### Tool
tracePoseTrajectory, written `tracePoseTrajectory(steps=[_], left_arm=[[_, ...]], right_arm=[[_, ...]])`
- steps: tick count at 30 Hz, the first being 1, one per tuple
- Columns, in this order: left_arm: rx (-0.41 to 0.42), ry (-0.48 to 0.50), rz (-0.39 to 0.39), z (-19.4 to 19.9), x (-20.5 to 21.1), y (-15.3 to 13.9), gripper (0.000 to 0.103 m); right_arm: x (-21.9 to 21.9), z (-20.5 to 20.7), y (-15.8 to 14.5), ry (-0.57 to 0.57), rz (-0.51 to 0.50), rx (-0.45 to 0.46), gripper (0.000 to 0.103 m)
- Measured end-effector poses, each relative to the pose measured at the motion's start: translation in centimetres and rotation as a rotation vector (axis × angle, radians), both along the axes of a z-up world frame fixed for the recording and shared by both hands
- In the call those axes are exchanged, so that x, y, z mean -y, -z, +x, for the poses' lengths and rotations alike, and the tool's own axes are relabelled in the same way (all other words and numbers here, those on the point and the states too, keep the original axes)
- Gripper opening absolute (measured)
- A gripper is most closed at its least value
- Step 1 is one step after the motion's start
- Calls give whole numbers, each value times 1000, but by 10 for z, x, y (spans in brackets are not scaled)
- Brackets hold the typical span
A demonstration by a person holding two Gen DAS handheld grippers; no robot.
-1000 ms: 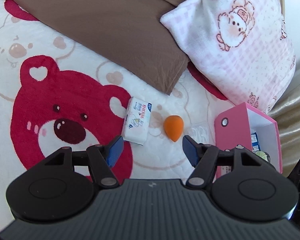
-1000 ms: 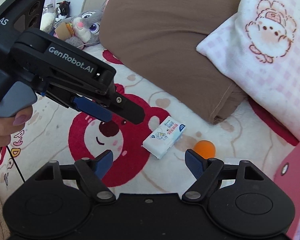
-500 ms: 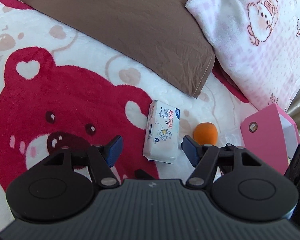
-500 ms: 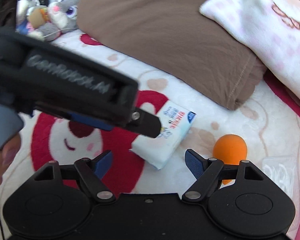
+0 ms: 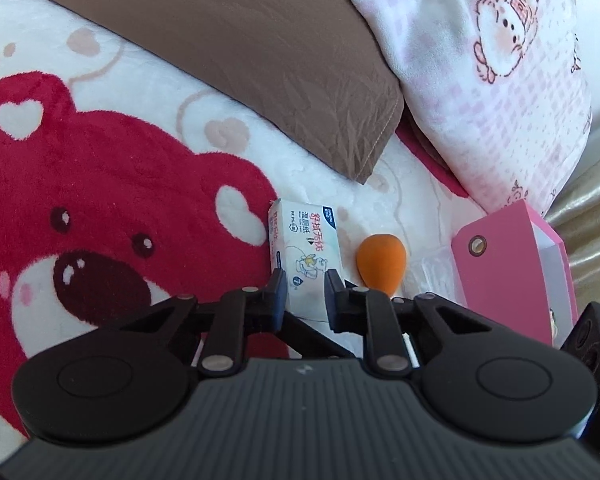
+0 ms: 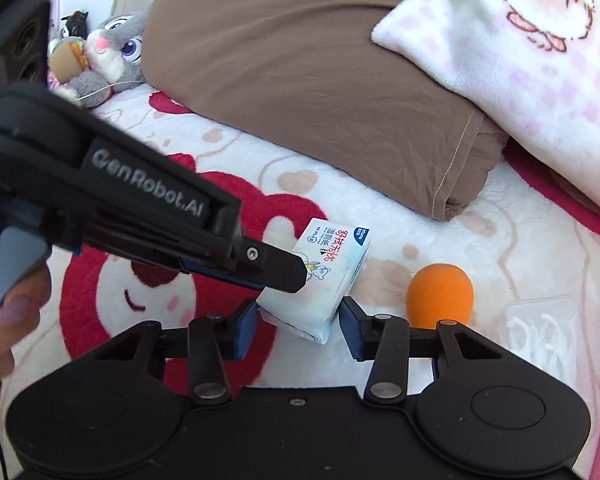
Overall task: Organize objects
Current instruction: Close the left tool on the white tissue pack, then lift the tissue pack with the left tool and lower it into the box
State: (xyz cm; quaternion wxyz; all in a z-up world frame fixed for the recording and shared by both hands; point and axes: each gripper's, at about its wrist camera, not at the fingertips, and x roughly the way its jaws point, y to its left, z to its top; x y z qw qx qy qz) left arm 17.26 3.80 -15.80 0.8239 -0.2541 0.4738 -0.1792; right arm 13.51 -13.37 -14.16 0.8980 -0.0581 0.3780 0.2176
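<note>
White tissue pack (image 5: 305,254), one only, lying on fleecy bear-print blanket (image 5: 112,168), its near end pinched between the closed-in fingers of left gripper (image 5: 303,295); one orange sponge egg (image 5: 381,258) just beside it, then one pink box (image 5: 508,276) at the bed's right edge. Right gripper (image 6: 298,330) spread wide, straddling the pack's near corner without touching. Two pillows behind, brown (image 5: 236,60) and pink-checked (image 5: 496,80); bare blanket leftward.

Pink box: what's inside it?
The pink box shows only a white inner wall in the left wrist view; its near pink side hides the contents. Beside it lie the orange sponge and tissue pack.
</note>
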Motion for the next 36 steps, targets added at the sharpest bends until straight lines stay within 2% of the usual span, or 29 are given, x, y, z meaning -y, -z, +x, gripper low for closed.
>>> tracePoseTrajectory(steps=[5, 8, 11, 13, 18, 20, 23, 27, 36], left_arm=[[-53, 4, -9, -8, 8, 3, 19], [-133, 5, -36, -10, 17, 14, 24], [-148, -4, -10, -13, 26, 15, 25], [-155, -20, -25, -13, 26, 17, 26], [-170, -54, -58, -13, 23, 26, 27], [-162, -27, -29, -14, 25, 19, 26], [-150, -21, -28, -20, 28, 1, 25], [-113, 8, 8, -37, 37, -31, 25], [72, 118, 50, -93, 80, -96, 26]], right_arm=[[17, -19, -2, 12, 49, -69, 50], [18, -27, -2, 38, 42, -114, 50], [17, -26, 0, 62, 17, -162, 50], [15, -26, 8, 64, 17, -165, 54], [20, -21, 19, 75, 51, -172, 55], [21, -22, 16, 65, 44, -172, 52], [20, -35, 1, 49, 22, -142, 51], [30, -51, -23, 40, 64, -128, 51], [62, -105, -84, 24, 72, -48, 51]])
